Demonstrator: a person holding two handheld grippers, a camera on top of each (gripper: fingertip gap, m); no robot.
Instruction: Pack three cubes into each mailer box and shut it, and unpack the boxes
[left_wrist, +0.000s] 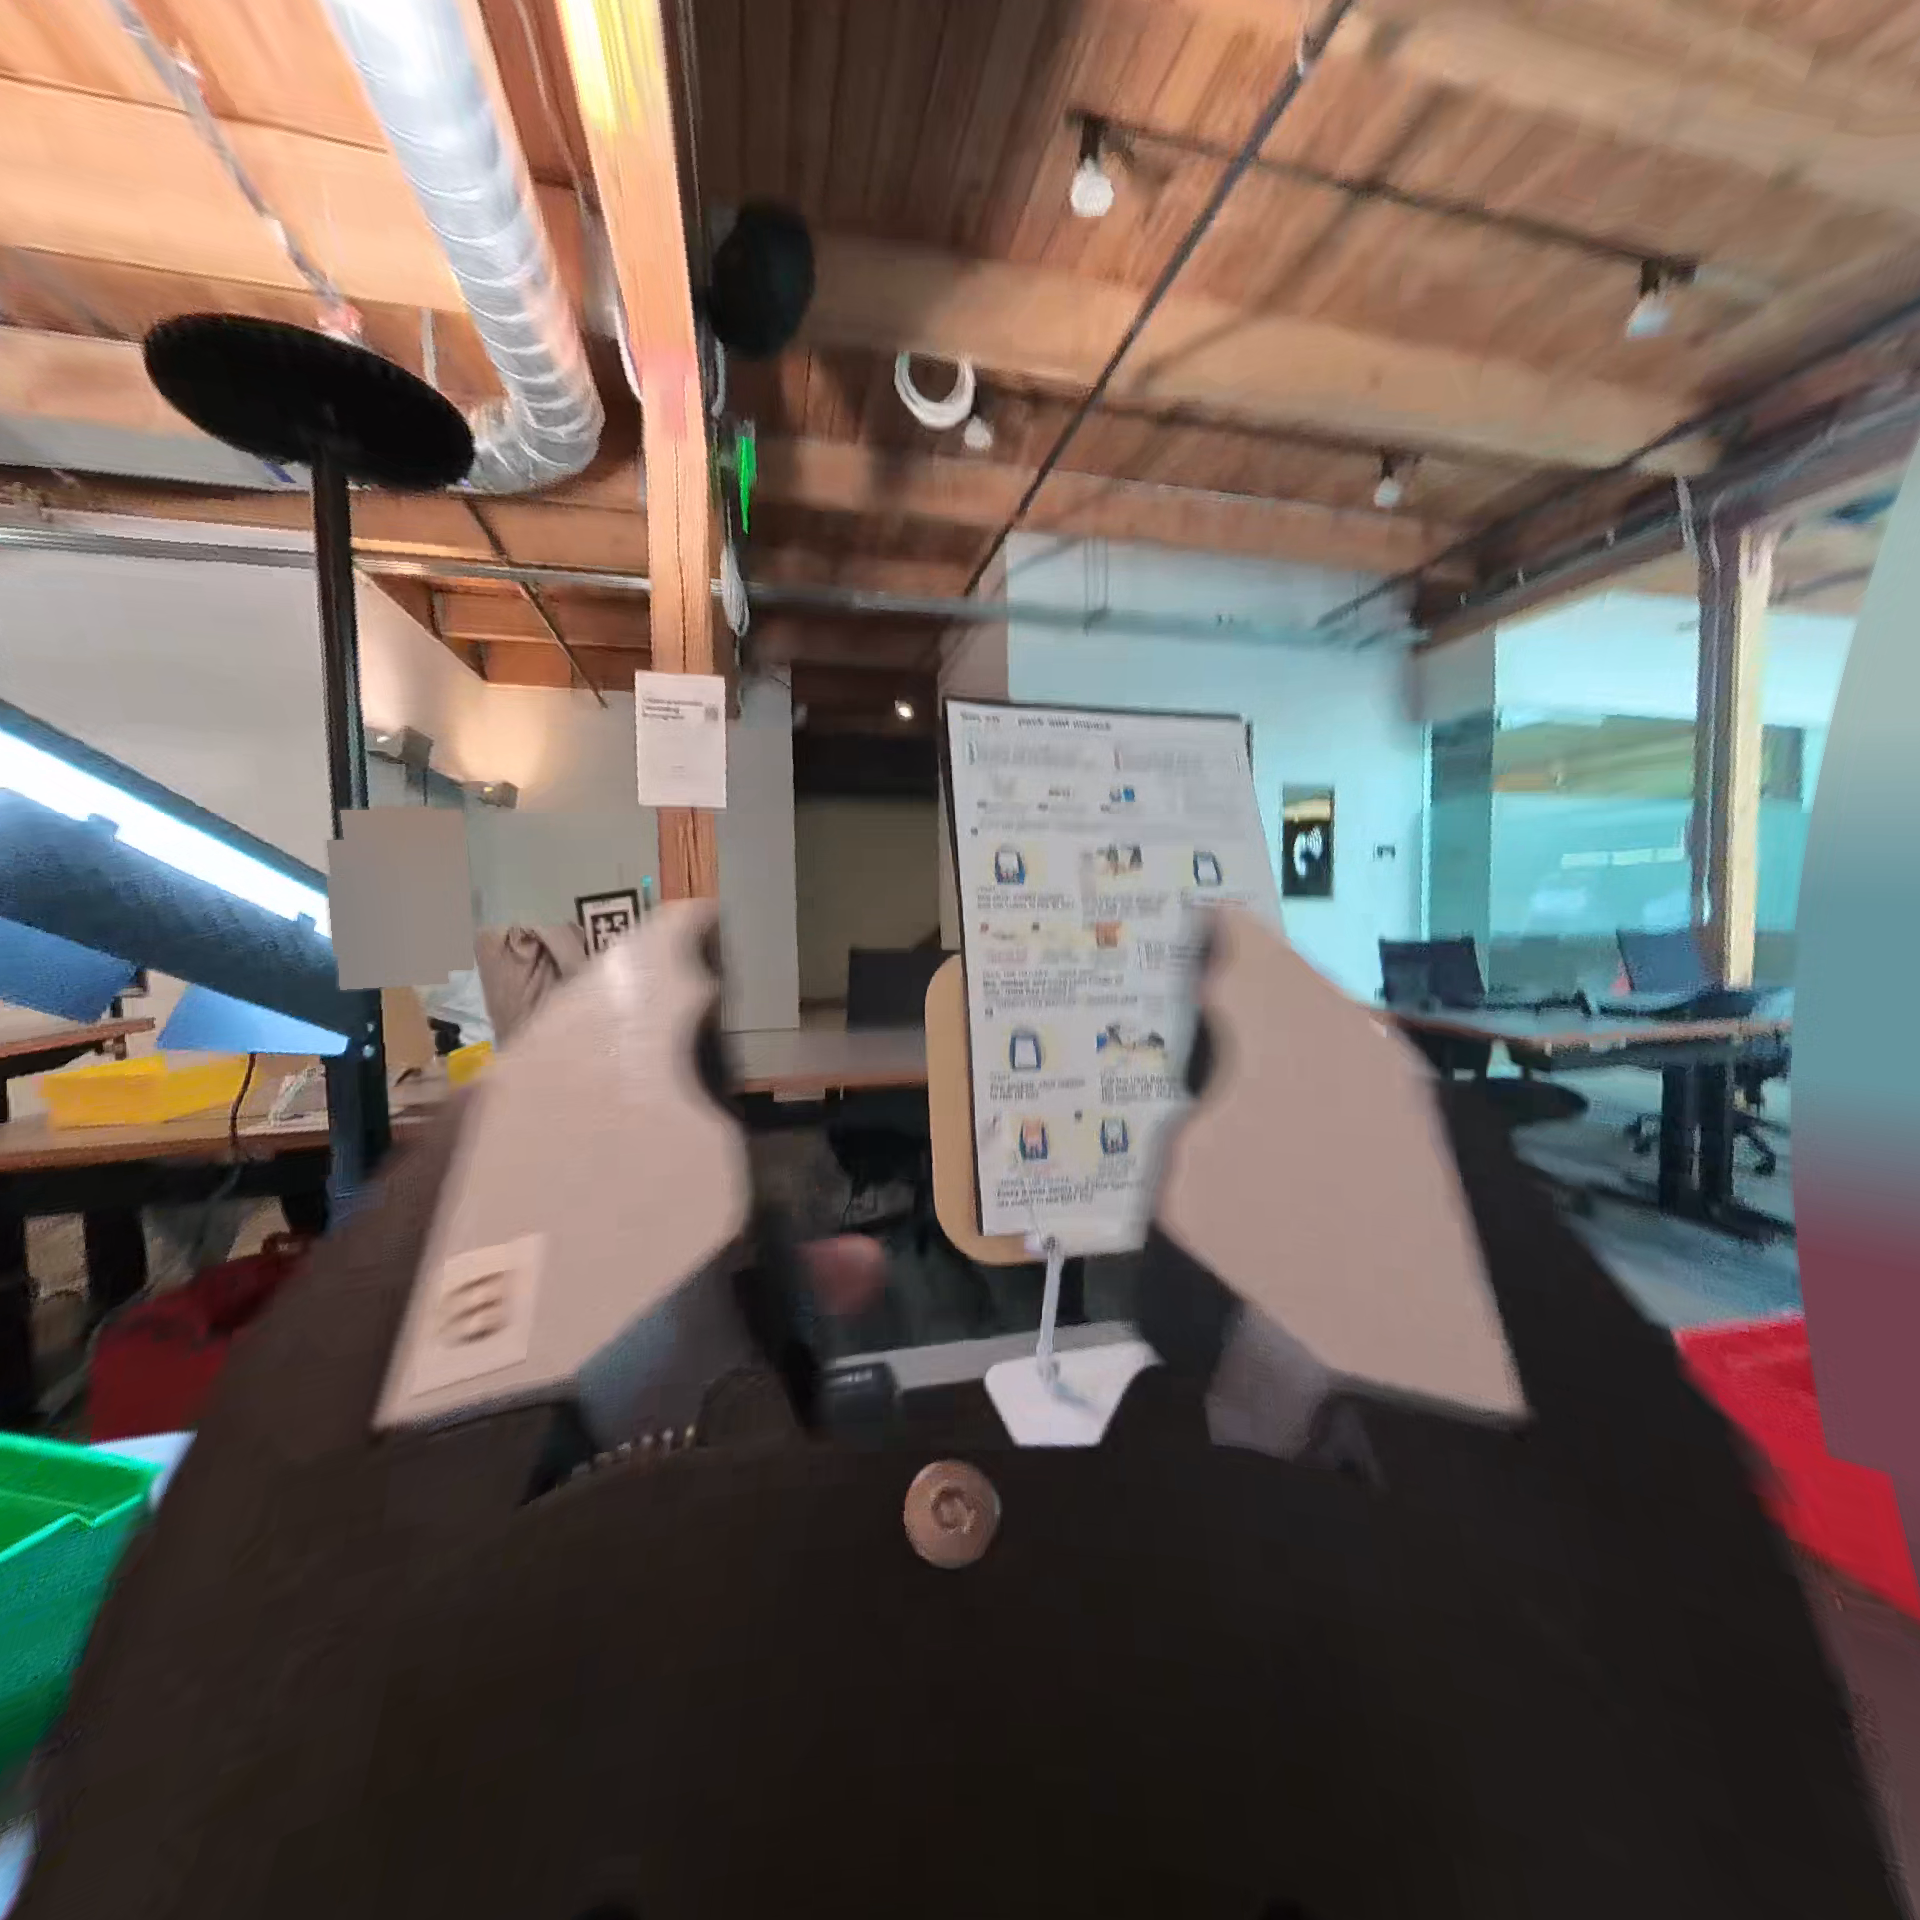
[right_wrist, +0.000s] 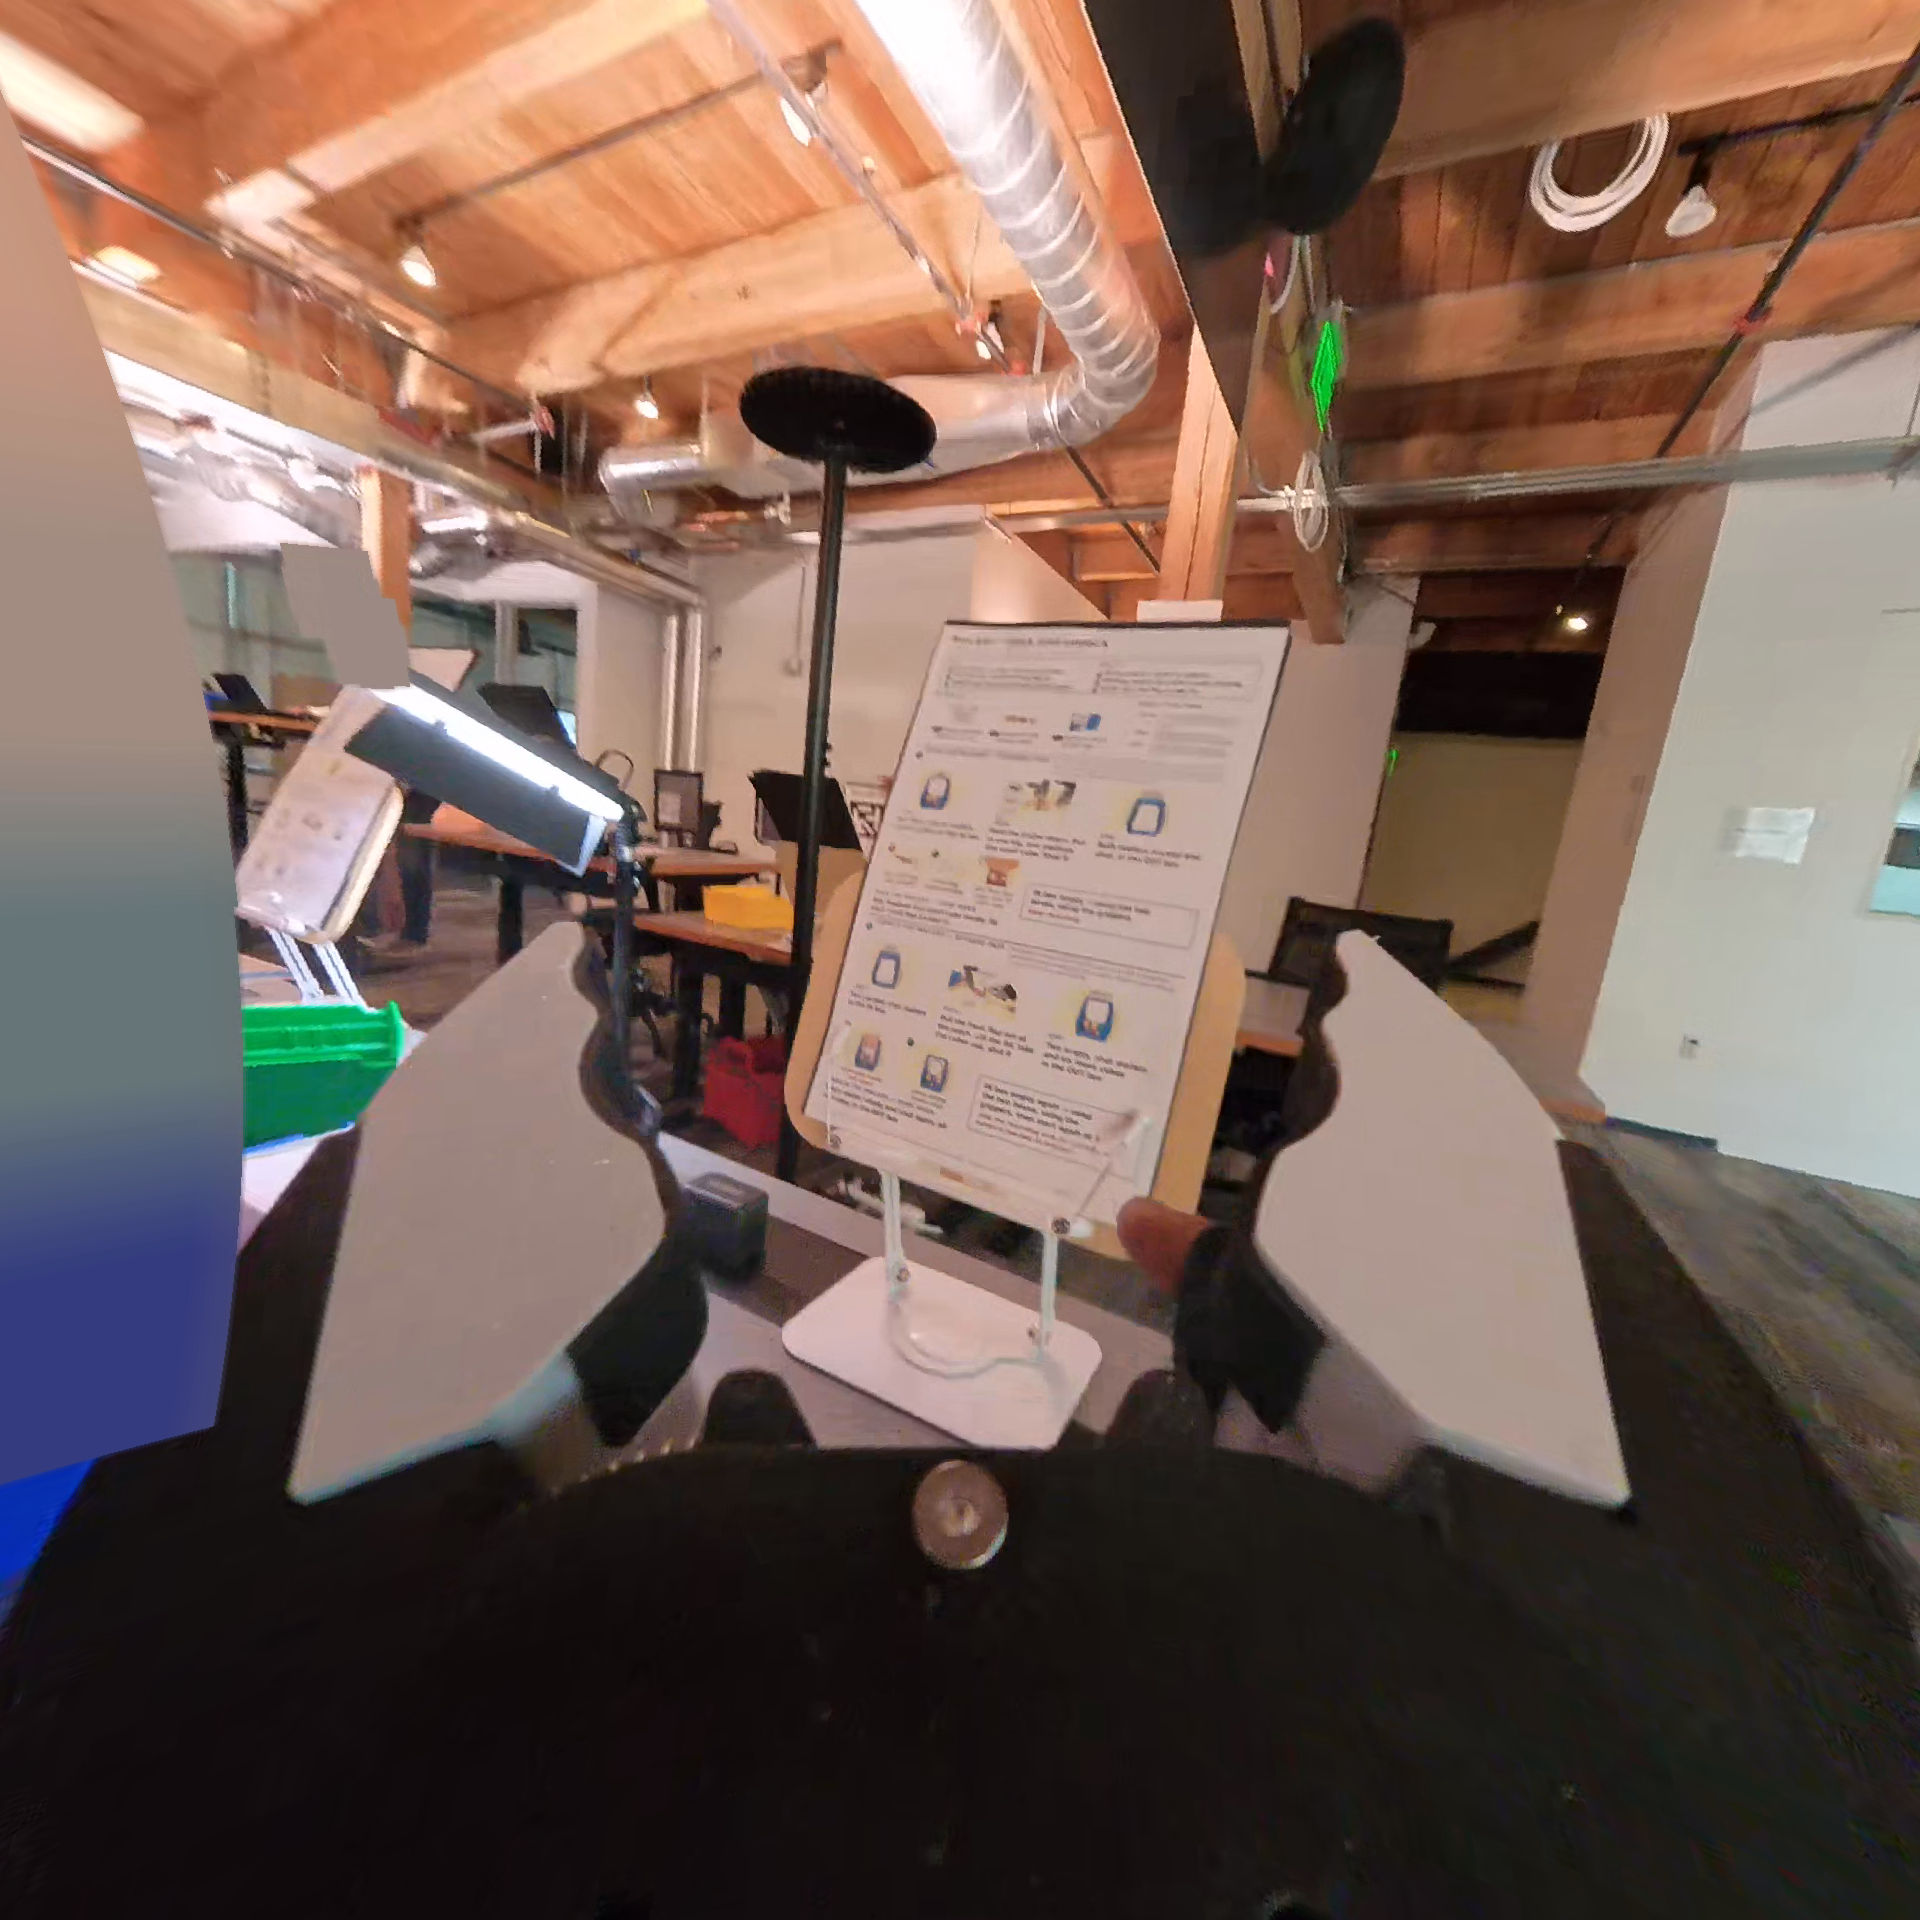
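Observation:
No mailer box and no cube shows in either view. Both grippers are raised and point out across the room. My left gripper (left_wrist: 956, 997) is open and empty, its grey fingers (left_wrist: 613, 1122) spread wide; the view is blurred. My right gripper (right_wrist: 961, 987) is open and empty, with its fingers (right_wrist: 488, 1174) far apart. Between the fingers in both views stands a printed instruction sheet (right_wrist: 1049, 883) on a white stand (right_wrist: 940, 1351) at the far edge of the dark table (right_wrist: 831, 1247); it also shows in the left wrist view (left_wrist: 1091, 966).
A green bin (right_wrist: 312, 1070) sits at the left, also low left in the left wrist view (left_wrist: 52, 1538). A red bin (left_wrist: 1787, 1434) is at the right. A small black box (right_wrist: 727, 1216) lies on the table. A lamp panel (right_wrist: 488, 769), a black pole (right_wrist: 821, 727), desks and chairs stand behind.

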